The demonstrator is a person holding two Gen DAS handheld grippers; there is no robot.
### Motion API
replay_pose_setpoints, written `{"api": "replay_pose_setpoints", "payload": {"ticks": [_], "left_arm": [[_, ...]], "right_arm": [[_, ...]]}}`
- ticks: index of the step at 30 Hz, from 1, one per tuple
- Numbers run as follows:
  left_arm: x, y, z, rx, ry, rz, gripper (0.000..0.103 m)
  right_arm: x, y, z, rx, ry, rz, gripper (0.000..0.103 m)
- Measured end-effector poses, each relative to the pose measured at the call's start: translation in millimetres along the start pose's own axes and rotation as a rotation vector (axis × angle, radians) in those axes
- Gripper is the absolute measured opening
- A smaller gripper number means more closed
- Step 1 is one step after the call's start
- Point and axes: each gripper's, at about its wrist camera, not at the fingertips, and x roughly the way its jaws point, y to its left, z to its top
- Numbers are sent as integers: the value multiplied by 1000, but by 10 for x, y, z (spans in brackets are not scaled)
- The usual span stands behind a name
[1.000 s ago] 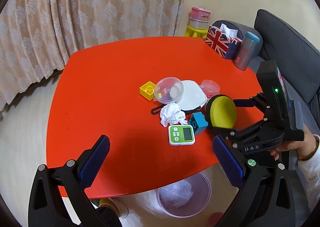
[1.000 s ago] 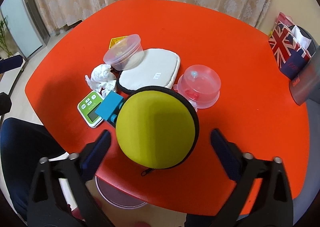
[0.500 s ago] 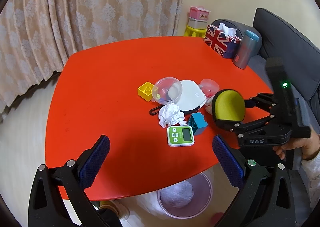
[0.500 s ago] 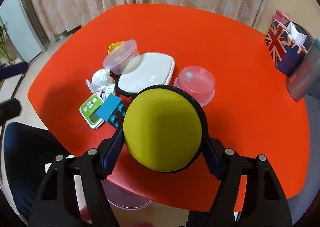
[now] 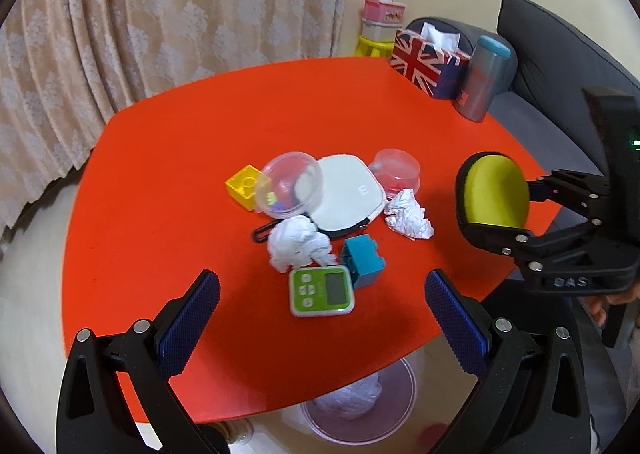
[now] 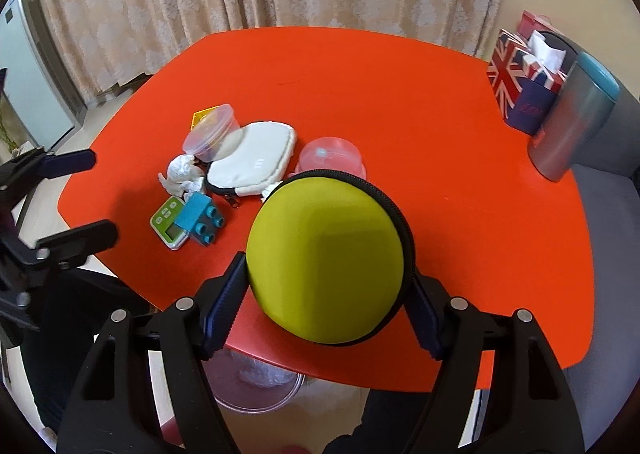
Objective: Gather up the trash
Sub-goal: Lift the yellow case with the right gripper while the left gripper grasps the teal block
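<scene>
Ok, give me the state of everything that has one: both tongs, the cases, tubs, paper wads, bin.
Right tongs: shut on yellow case, lifted off the table.
Left tongs: open, empty.
Yellow case: zipped shut.
White pouch: flat on table.
Clear tub: tipped on its side.
Pink tub: upright, lidded.
Paper wads: crumpled, on table.
Bin: under table edge, holds paper.
Timer: face up.
</scene>
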Motion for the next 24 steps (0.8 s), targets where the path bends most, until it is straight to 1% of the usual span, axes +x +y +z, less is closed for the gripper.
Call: {"api": "replay_pose_setpoints", "payload": {"ticks": [5, 7, 9, 10, 13, 15, 16, 19, 21, 23, 24], "left_arm": [[211, -89, 3, 0, 32, 1, 98], [276, -102, 0, -6, 39, -2, 95], [327, -112, 1, -11, 49, -18, 81], [368, -118, 7, -16, 62, -32, 78], [446, -146, 5, -16, 80, -45, 67], [492, -161, 2, -15, 94, -54, 54], [517, -170, -3, -12, 101, -59, 52], [543, -171, -15, -13, 105, -67, 42], [550, -157, -12, -14, 106, -70, 31], [551, -157, -3, -12, 104, -77, 24], [556, -157, 4, -10, 102, -77, 24]], "right_arm": [[-40, -89, -61, 18, -6, 0, 72], [-51, -116, -74, 23, -9, 0, 72], [-62, -141, -81, 29, -10, 1, 72], [-66, -157, -88, 31, -11, 1, 72], [-70, -186, -111, 39, -14, 3, 72], [-70, -213, -121, 45, -13, 6, 72], [-72, -216, -125, 47, -14, 6, 72], [-83, -228, -140, 50, -18, 6, 72], [-87, -226, -135, 50, -20, 6, 72], [-87, -225, -133, 48, -22, 7, 72], [-90, -223, -131, 48, -24, 7, 72]]}}
